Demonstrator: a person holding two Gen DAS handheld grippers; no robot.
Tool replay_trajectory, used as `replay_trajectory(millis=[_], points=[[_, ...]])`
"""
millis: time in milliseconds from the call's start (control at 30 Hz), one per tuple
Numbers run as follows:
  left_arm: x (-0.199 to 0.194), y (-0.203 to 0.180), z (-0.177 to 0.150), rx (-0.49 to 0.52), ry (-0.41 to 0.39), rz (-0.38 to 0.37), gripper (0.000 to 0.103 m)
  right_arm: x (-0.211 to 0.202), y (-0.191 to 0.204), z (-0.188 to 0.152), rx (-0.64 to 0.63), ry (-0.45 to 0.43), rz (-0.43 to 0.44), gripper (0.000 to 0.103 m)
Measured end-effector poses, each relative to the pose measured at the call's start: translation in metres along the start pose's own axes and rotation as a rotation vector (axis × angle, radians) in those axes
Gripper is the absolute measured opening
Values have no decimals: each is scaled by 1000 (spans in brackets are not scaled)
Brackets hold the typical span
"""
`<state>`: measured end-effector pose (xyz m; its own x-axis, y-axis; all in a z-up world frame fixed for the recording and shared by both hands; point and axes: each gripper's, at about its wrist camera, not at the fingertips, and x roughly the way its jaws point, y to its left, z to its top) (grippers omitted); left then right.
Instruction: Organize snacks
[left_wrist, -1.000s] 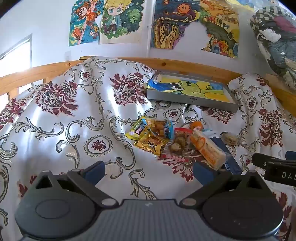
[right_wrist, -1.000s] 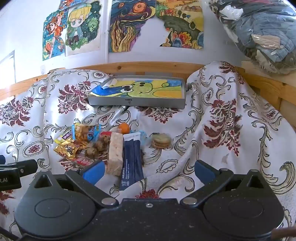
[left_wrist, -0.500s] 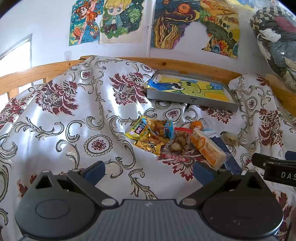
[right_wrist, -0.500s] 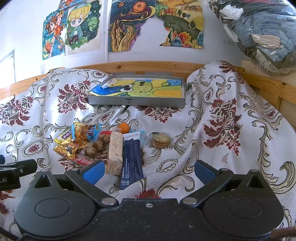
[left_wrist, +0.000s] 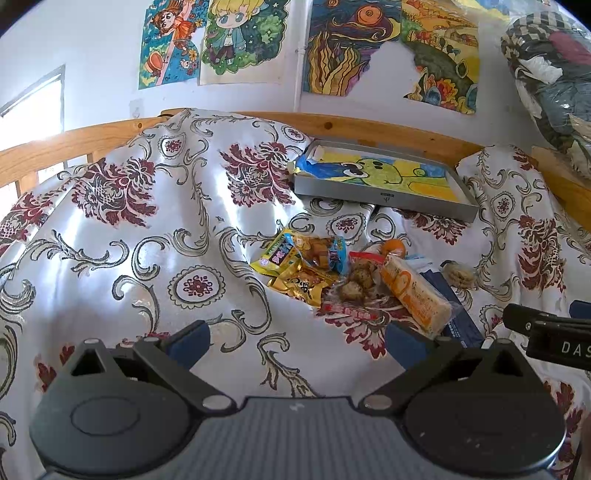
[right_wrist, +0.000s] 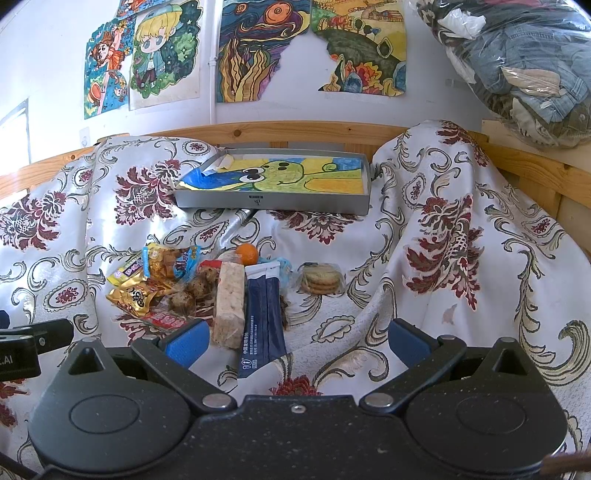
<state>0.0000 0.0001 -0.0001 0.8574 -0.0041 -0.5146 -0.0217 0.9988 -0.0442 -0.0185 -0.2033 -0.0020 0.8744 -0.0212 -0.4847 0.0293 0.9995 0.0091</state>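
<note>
My left claw (left_wrist: 295, 341) spread wide, nothing between its blue pads, hovering over bare patterned cloth (left_wrist: 122, 236). My right claw (right_wrist: 295, 341) likewise spread, nothing gripped; lower end of the dark blue sachet (right_wrist: 264, 317) lies between its fingers, not touched by either pad as far as I can tell.

From the right claw: pale grain bar (right_wrist: 229, 302) just ahead of the left pad (right_wrist: 186, 339), lying lengthwise beside the sachet, touching it. Left of the bar, clear pack of round brown balls (right_wrist: 194, 290) with a red strip at its near end. Further left, gold wrapper (right_wrist: 133, 297), with a yellow packet (right_wrist: 127, 273) and an orange-and-blue packet (right_wrist: 170, 260) behind it. All overlap in one heap. Small orange fruit (right_wrist: 246, 254) behind the bar. Wrapped stack of biscuits (right_wrist: 320, 278) sits apart, ahead and slightly right of centre.

From the left claw: same heap lies ahead and to the right; the grain bar (left_wrist: 415, 291) ends just beyond the right pad (left_wrist: 406, 343). Tip of my other claw shows at far right edge.

Beyond the heap, well apart: shallow grey tray (right_wrist: 273, 201) lined with a green cartoon drawing, tilted on the cloth against a wooden rail (right_wrist: 288, 130). Above, posters (right_wrist: 166, 55) on a white wall; bagged clothes (right_wrist: 517, 62) upper right.
</note>
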Motion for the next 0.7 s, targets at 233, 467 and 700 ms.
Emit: replay_trajectory(millis=[233,467,700], points=[[3,3,-7,-1,2,-1,102,0,0,0,0,0,0,102],[3,5,-8,-1,5,1,102,2,1,1,-5,0,-22,102],[7,2,-6,0,26,16,102,5,0,2,-11,7,-33,102]])
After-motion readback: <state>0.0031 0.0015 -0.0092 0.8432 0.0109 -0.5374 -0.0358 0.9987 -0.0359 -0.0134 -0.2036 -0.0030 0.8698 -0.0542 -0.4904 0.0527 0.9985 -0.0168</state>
